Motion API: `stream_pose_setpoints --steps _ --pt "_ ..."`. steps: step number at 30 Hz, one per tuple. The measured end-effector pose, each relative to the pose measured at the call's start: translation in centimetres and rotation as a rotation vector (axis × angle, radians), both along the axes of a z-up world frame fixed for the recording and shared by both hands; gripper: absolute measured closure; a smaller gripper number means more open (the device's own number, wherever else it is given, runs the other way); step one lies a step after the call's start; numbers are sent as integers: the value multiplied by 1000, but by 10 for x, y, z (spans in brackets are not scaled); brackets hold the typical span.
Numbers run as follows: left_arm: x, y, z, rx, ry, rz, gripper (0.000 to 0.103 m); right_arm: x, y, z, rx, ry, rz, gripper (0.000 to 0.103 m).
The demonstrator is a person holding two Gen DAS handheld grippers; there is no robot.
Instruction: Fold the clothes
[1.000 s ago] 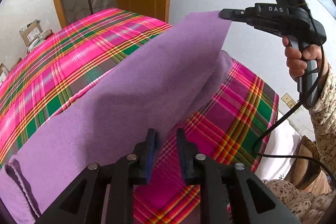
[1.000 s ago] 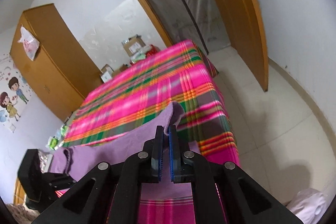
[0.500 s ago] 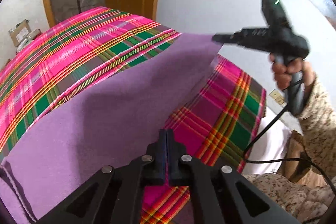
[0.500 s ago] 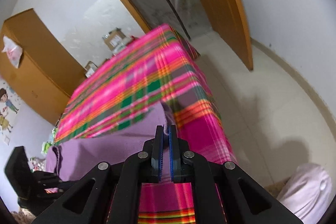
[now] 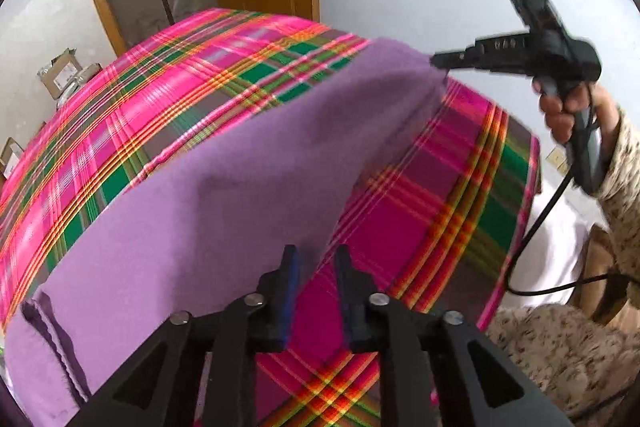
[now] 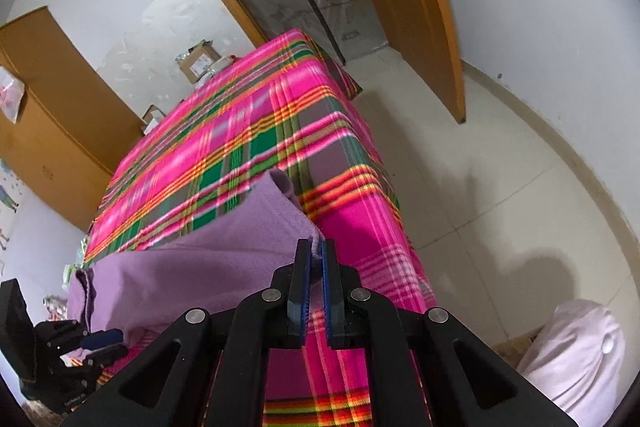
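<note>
The purple fleece garment (image 5: 208, 211) lies across the plaid-covered bed (image 5: 160, 99), one corner lifted off it. The right gripper (image 6: 316, 259) is pinched onto that corner, while the left gripper (image 5: 314, 267) hovers at the near edge with its jaws parted and nothing between them. Only one point holds the cloth, so the likely risk is that a pull lets the thin corner slip from the pads, or drags the loose near edge askew and wrinkles the fold.
</note>
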State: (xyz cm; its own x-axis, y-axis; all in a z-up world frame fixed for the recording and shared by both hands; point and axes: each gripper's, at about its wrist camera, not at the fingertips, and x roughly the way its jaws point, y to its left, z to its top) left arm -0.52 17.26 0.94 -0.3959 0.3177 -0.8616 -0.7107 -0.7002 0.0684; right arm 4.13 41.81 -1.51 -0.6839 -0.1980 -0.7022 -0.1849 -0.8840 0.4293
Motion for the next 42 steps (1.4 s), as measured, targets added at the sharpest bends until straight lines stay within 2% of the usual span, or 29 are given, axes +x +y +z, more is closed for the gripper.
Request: stream_pose_setpoints --steps 2,5,6,7,9,11,13,14,15,16,17,22,25,27,31,33,35,36,38,39,40,42 --pt "-2 2 -6 -35 16 13 82 2 -1 -1 -10 4 -14 97" --pt "-2 7 -10 -68 45 12 80 7 1 -5 -48 12 -25 91" --pt "-2 8 -10 -72 51 12 79 8 2 -6 -62 15 -28 82" --pt "-2 9 -10 -76 55 9 79 9 3 -7 -76 17 -32 68" --pt "-3 8 -9 -71 47 8 79 12 4 -10 -103 23 -38 59" --pt "-7 3 -7 -42 20 9 81 13 5 -12 -137 30 -38 59" --pt "-7 -3 -3 -12 -3 0 93 9 2 -13 -154 25 -27 59" --pt "-7 -5 -1 3 -15 -6 95 7 1 -14 -159 21 -21 60" --pt "-7 -6 0 14 -24 -11 95 4 -2 -14 -155 15 -15 71" --pt "-7 -7 2 23 -29 -12 96 2 -4 -13 -155 12 -7 91" --pt "-7 -8 3 31 -35 -12 96 1 -5 -12 -157 10 1 94" --pt "-7 -12 9 54 -49 -14 96 6 2 12 -190 61 24 95" --pt "0 -8 7 38 -54 -46 96 4 7 24 -141 48 -5 98" --pt "5 -6 6 28 -56 -68 94 4 13 24 -137 38 -31 98" --pt "9 -2 0 -40 -7 -56 92 7 17 12 -12 -19 -121 98" --pt "6 -5 0 -36 -7 -36 91 15 13 11 -62 23 -80 96" --pt "4 -7 -1 -52 8 -17 88 22 5 12 -54 46 -42 94" --pt "4 -7 -2 -62 13 -12 84 25 2 11 -33 48 -27 91" --pt "6 -6 -2 -74 22 -10 84 30 -5 8 6 47 5 82" --pt "8 -5 -2 -81 32 -17 84 31 -6 5 12 42 15 70" --pt "11 -4 -2 -81 31 -27 84 33 -8 2 14 36 22 66" --pt "16 -2 -2 -78 25 -49 84 34 -9 -3 29 32 30 66"
